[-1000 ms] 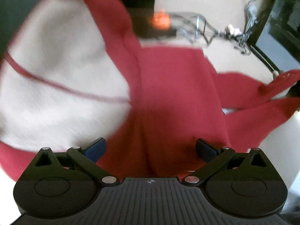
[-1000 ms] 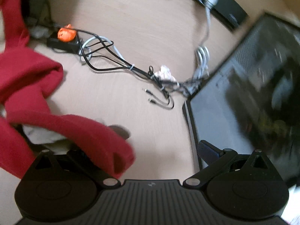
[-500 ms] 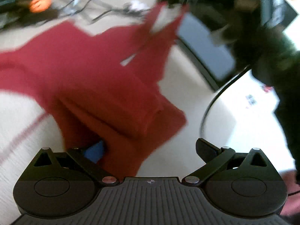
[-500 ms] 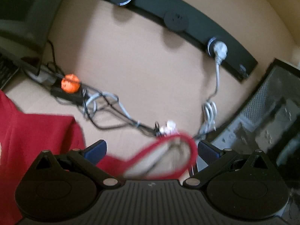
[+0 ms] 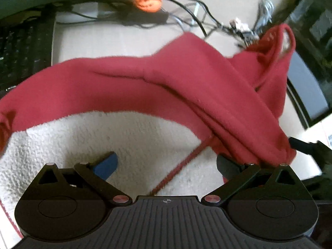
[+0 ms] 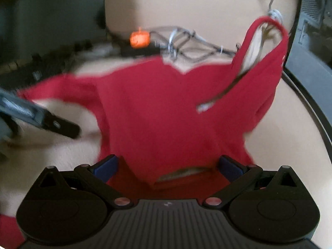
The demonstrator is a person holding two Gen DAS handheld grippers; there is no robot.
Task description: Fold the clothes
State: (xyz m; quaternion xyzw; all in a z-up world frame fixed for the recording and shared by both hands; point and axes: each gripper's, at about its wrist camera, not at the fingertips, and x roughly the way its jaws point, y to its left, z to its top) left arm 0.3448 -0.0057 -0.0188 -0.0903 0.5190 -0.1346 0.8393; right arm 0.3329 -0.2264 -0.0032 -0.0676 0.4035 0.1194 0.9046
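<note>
A red hooded garment with a cream fleece lining lies spread on the light wooden floor. In the left wrist view my left gripper is open over the lining, and a red fold drapes against its right finger. In the right wrist view the red garment fills the middle, its hood loop raised at the upper right. My right gripper is open with red cloth between its fingers. The other gripper shows at the left, blurred.
An orange-lit power strip with tangled cables lies beyond the garment. A black keyboard sits at the left. A dark computer case stands at the right, also in the right wrist view.
Both grippers have swung back over the garment. The red cloth, bunched and lifted earlier, now lies stretched across with the lining exposed. The right gripper now has cloth between its open fingers.
</note>
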